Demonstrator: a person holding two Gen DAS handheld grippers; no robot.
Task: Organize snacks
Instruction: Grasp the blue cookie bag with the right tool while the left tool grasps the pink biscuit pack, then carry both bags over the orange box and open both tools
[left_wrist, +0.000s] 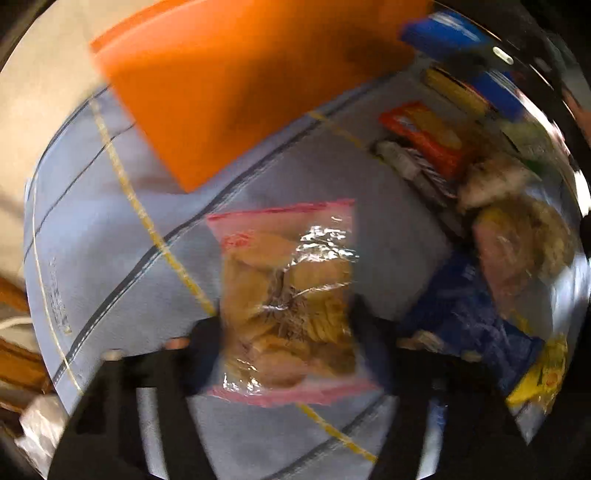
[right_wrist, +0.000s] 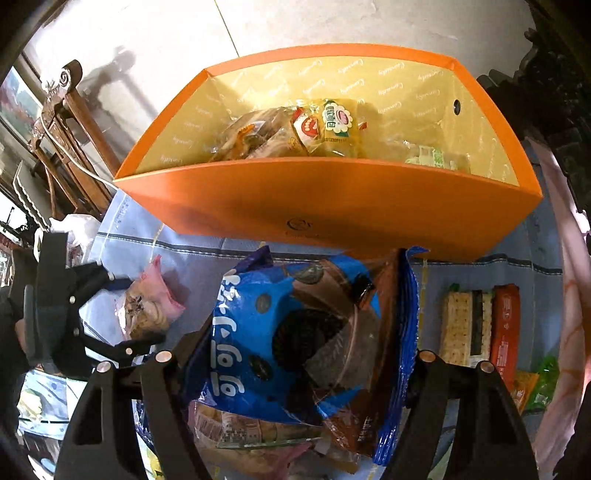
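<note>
My left gripper is shut on a clear pink-edged bag of biscuits and holds it above the blue cloth; this view is blurred. The same bag and the left gripper show at the left of the right wrist view. My right gripper is shut on a blue cookie bag, just in front of the orange box. The box holds several wrapped snacks.
Loose snacks lie on the cloth at the right: cracker packs, an orange-red pack, a green pack. In the left wrist view, a heap of snack packs lies at the right. A wooden chair stands beyond the table's left.
</note>
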